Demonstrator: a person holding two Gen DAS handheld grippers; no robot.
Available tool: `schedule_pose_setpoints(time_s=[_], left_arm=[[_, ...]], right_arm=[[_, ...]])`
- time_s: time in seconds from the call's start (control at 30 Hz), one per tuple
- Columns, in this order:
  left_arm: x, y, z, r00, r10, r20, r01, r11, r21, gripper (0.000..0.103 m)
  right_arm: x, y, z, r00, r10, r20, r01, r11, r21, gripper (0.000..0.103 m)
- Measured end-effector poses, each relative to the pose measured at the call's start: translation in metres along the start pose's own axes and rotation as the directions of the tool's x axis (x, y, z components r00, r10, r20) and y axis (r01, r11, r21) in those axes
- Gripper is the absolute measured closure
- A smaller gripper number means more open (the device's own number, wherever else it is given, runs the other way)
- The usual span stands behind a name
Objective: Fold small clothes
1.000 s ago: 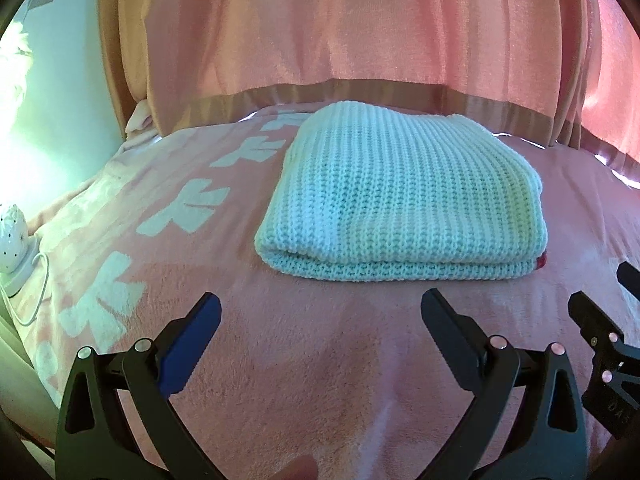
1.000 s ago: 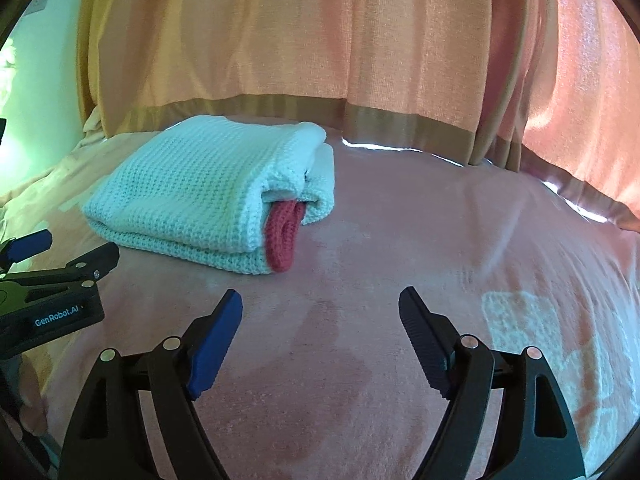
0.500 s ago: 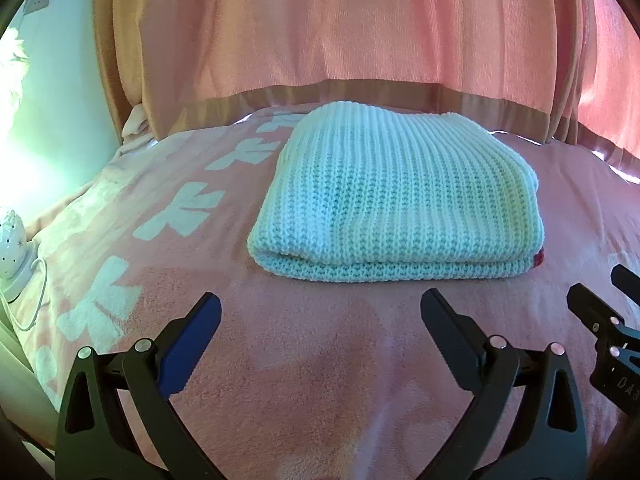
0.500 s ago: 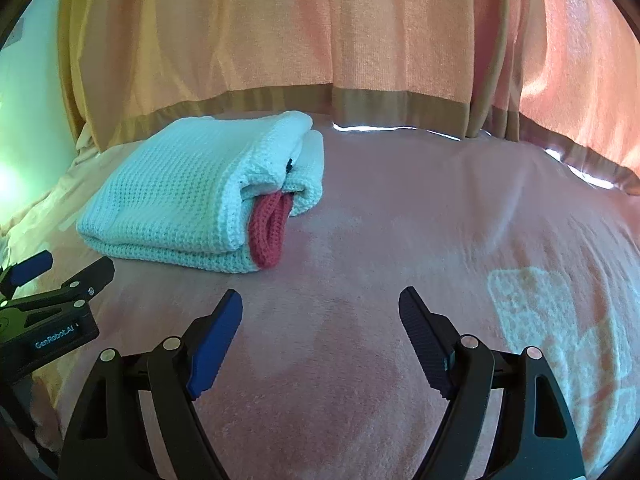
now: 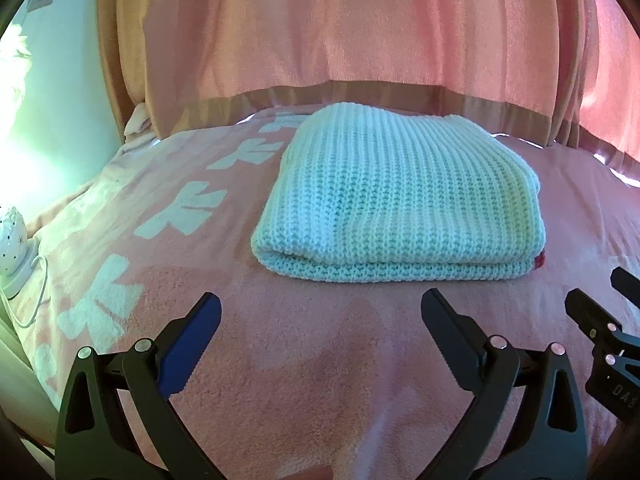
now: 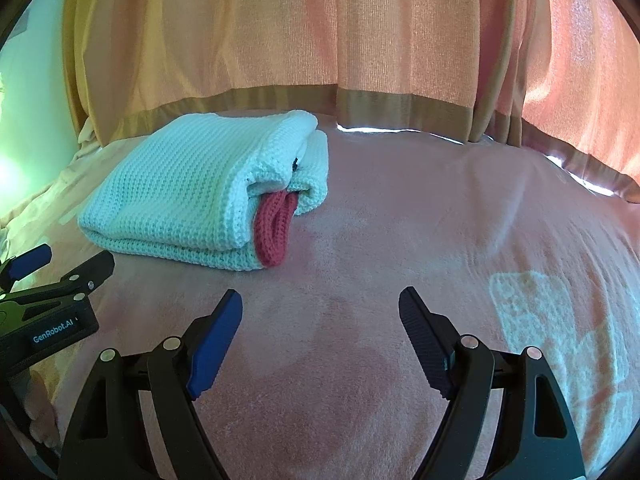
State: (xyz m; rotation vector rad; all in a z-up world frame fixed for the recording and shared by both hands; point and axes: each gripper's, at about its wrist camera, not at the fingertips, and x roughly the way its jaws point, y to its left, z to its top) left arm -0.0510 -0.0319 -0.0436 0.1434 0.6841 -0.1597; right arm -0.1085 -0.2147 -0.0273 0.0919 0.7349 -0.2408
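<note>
A light mint knitted sweater [image 5: 400,196] lies folded in a neat rectangle on the pink blanket [image 5: 320,360]. In the right wrist view the sweater [image 6: 200,184] sits at the left, with a red knitted cuff [image 6: 274,228] sticking out of its right side. My left gripper [image 5: 320,320] is open and empty, hovering in front of the sweater's near edge. My right gripper [image 6: 320,312] is open and empty, to the right of the sweater and short of it. Each gripper shows at the edge of the other's view.
Pink and tan curtains [image 5: 340,32] hang right behind the bed. A white dotted lamp with a cord [image 5: 12,248] stands off the bed's left edge. White patterns [image 6: 560,320] mark the blanket at the right.
Both grippers have drifted slightly, staying open and empty. The sweater has not moved.
</note>
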Motion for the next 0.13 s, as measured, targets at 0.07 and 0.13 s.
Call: schedule_pose_setpoints(time_s=[0.07,0.13], left_arm=[[-0.0007,-0.0024,-0.0004,1.000,-0.002,0.003,0.002,1.000,0.013,0.005],[-0.0009,-0.0045,-0.0005,1.000,-0.001,0.005,0.001,1.000,0.024,0.005]], right_arm=[[0.0002,0.0001,0.0000,1.000,-0.001,-0.002,0.001,1.000,-0.002,0.025],[0.0000,0.0006,-0.0003,1.000,-0.002,-0.002,0.002,1.000,-0.004,0.025]])
